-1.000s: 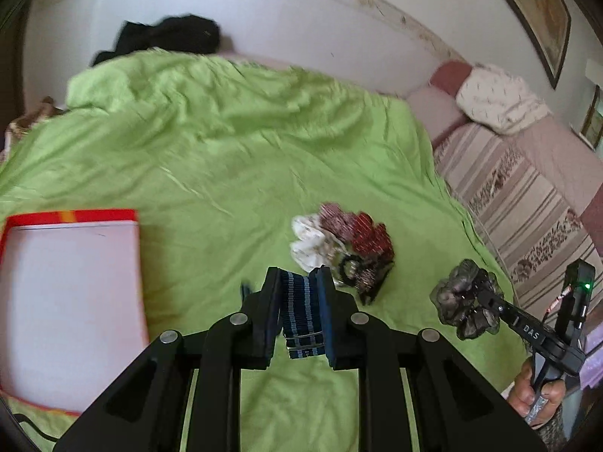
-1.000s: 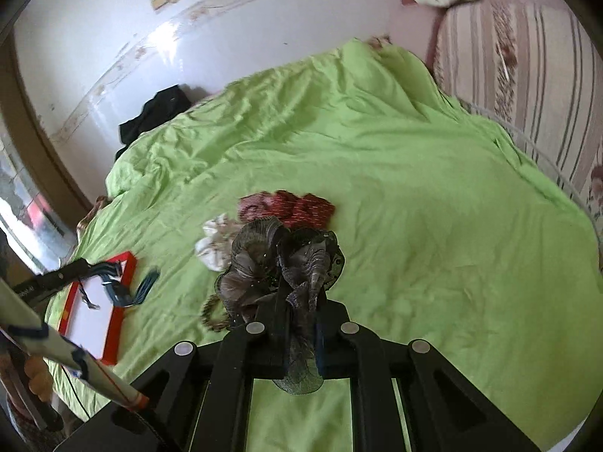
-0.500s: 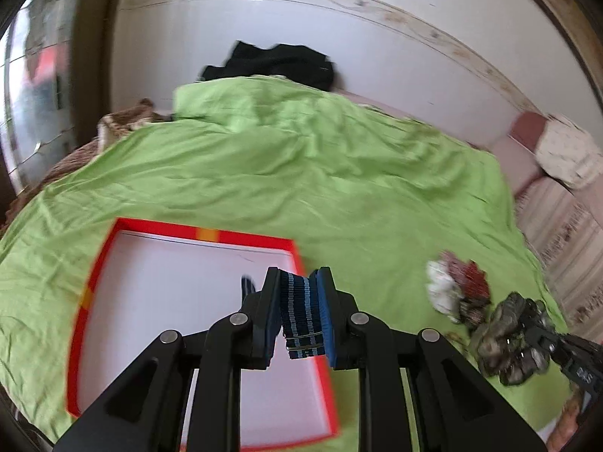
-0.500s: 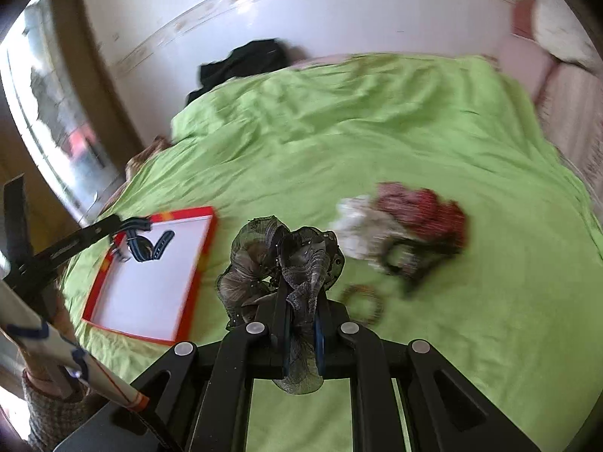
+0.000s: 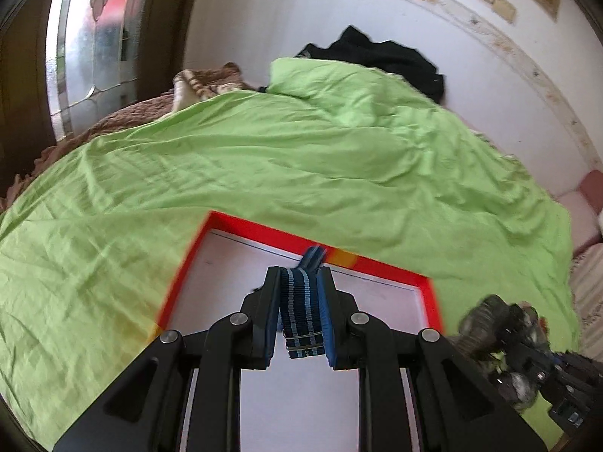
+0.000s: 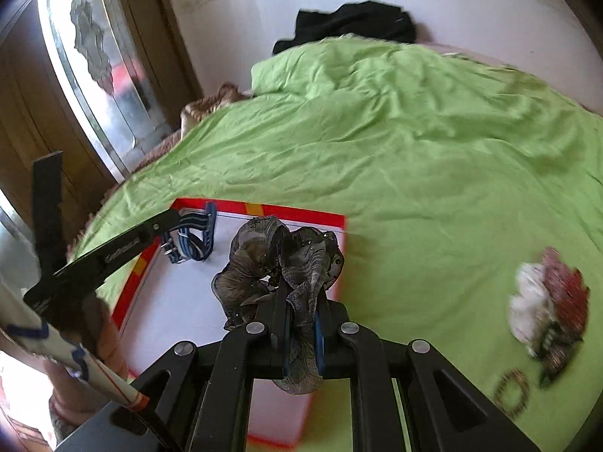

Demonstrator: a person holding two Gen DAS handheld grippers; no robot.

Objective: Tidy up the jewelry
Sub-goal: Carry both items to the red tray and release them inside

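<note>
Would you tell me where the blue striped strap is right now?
The blue striped strap is clamped in the left gripper, held over the far-left corner of the red-rimmed white tray.

A wide green bedspread (image 5: 301,173) lies mostly bare, giving open passage across its middle and far side. A red-rimmed white tray (image 6: 260,209) sits near its left edge; the tray floor is largely free. Above it, 2 grippers crowd the space: the left gripper (image 6: 177,222) with a striped strap (image 6: 192,237), the right gripper (image 6: 301,290) with a grey scrunchie (image 6: 264,260). To the right, a heap of scrunchies (image 6: 546,305) and a beaded ring (image 6: 510,391) block the bedspread.
</note>
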